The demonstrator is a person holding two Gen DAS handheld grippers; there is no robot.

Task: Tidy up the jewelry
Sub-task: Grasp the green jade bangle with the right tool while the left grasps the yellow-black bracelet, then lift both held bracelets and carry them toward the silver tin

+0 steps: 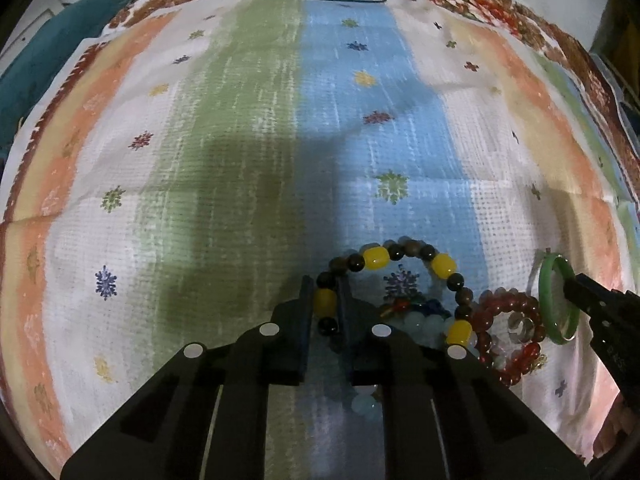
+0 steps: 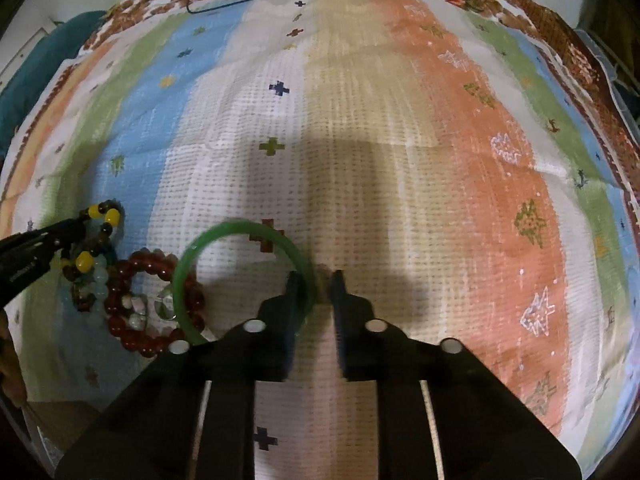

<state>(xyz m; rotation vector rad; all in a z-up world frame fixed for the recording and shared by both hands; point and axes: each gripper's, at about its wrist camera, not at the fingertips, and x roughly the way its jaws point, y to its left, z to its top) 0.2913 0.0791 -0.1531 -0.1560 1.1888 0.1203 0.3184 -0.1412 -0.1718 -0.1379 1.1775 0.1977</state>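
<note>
Bangle (image 2: 240, 276) btwn R tongs (image 2: 316, 280); bracelet (image 1: 400, 280) btwn L tongs (image 1: 326, 296).

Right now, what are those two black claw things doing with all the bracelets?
A person is sorting jewelry on a striped cloth, with a gripper in each hand. The left gripper has its fingers either side of the yellow-and-brown bead bracelet, on one yellow bead. The right gripper has one finger inside the green bangle and one outside, straddling its rim. A red bead bracelet and some pale beads lie in the pile between them.
</note>
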